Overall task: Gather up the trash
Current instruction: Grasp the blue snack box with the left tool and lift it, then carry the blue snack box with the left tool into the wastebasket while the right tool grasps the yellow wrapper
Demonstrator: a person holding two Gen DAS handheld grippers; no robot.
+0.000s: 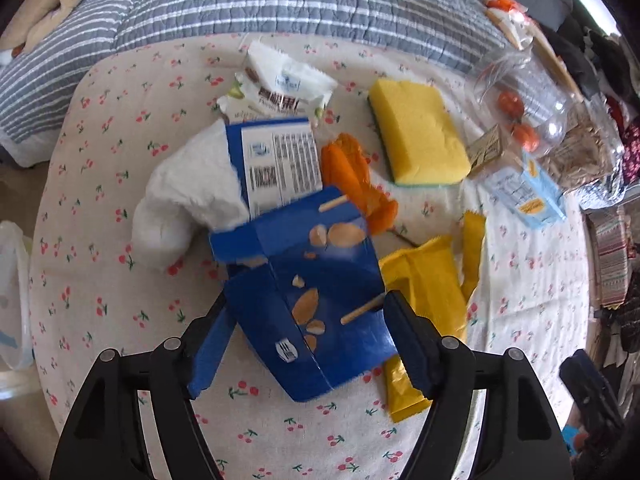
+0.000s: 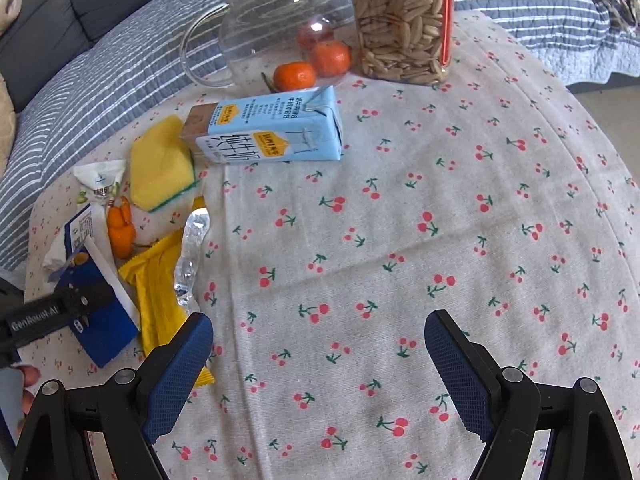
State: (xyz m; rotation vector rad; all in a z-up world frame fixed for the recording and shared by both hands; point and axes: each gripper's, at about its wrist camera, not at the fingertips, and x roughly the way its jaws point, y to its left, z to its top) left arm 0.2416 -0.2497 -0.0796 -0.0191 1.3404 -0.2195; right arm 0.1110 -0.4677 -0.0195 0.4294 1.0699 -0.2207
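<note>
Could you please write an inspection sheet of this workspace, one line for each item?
Surface: round table under a cherry-print cloth.
Job's things: torn blue box, yellow wrapper, white tissue, white wrapper, orange peel, lying together on one side.
Clutter: yellow sponge, milk carton on its side, glass jug, two tangerines, jar of seeds.
Grippers: left claw closed on the blue box; right claw open above bare cloth.
Cables: nothing seen.
Surroundings: striped grey quilt behind the table.
</note>
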